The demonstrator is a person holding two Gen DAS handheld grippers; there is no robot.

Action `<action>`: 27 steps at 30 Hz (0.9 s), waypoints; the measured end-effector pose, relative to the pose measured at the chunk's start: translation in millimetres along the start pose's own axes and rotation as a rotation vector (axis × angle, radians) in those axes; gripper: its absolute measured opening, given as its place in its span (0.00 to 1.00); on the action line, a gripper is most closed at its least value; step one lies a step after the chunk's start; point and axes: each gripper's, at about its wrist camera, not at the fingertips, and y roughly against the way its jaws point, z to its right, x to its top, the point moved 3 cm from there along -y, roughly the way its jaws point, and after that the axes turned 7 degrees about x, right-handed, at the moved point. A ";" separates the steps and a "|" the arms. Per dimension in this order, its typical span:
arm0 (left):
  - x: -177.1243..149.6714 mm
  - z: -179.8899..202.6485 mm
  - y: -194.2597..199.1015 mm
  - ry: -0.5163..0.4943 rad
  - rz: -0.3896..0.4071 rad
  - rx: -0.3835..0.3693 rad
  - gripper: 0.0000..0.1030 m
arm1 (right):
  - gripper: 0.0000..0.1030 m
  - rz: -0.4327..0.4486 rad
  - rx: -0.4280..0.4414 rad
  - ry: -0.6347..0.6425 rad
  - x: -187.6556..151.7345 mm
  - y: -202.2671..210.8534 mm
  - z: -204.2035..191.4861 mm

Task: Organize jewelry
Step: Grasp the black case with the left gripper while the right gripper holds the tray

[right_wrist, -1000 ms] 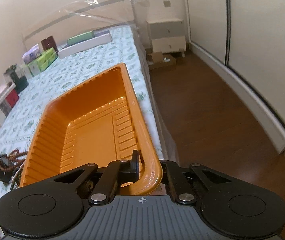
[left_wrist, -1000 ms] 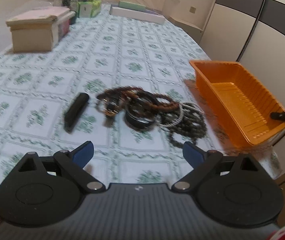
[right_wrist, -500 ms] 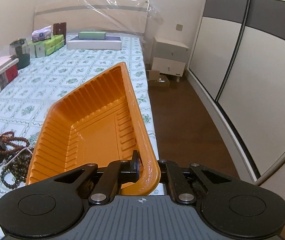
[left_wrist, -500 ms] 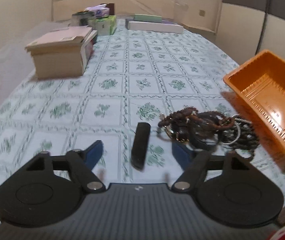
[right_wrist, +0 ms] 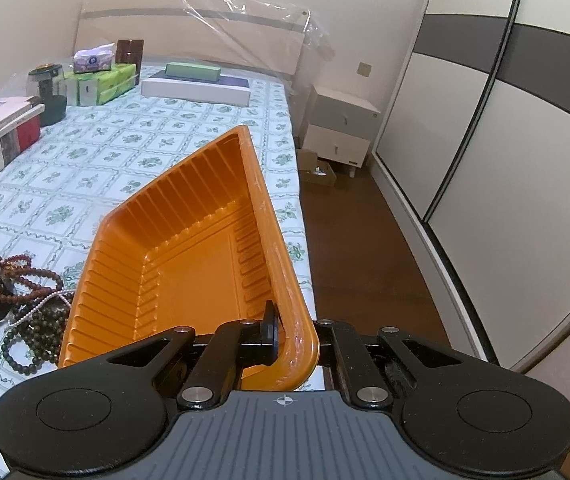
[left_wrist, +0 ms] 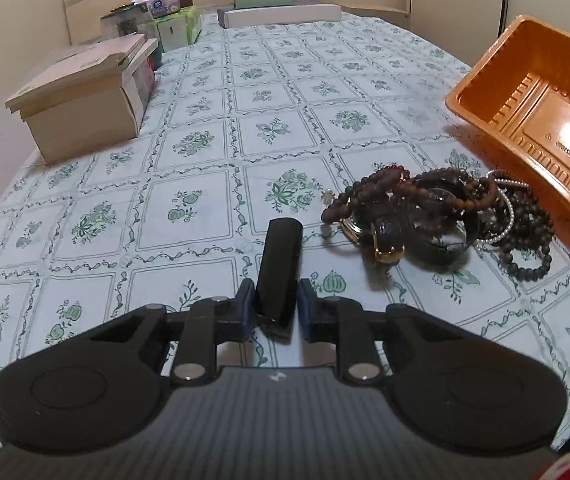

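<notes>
With the left claw (left_wrist: 276, 310) closing around the black case (left_wrist: 279, 268) on the bed beside the bracelet pile (left_wrist: 441, 216), grip squarely, while the right claw (right_wrist: 285, 334) clamps the orange tray (right_wrist: 189, 264) rim.

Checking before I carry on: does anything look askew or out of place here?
Yes: the orange tray sits tilted, one corner pinched in the right tongs by the bed edge. The bracelets lie tangled in one heap.
</notes>
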 end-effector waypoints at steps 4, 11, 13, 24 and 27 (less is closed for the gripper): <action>4.3 -3.8 7.9 -0.007 -0.006 0.017 0.18 | 0.06 -0.012 -0.008 0.020 -0.8 -0.4 -1.9; 14.2 -9.8 23.2 0.004 0.011 0.011 0.18 | 0.04 -0.090 0.008 0.077 -2.1 -5.4 -6.6; 16.6 -11.6 27.5 0.016 0.019 0.011 0.18 | 0.04 -0.113 0.012 0.095 -4.0 -7.0 -8.1; 36.7 -12.4 39.3 0.033 0.035 -0.033 0.18 | 0.03 -0.187 0.024 0.202 -1.3 -16.1 -12.6; 44.6 -13.0 42.3 0.043 0.044 -0.053 0.18 | 0.03 -0.183 0.024 0.199 -1.3 -16.3 -11.6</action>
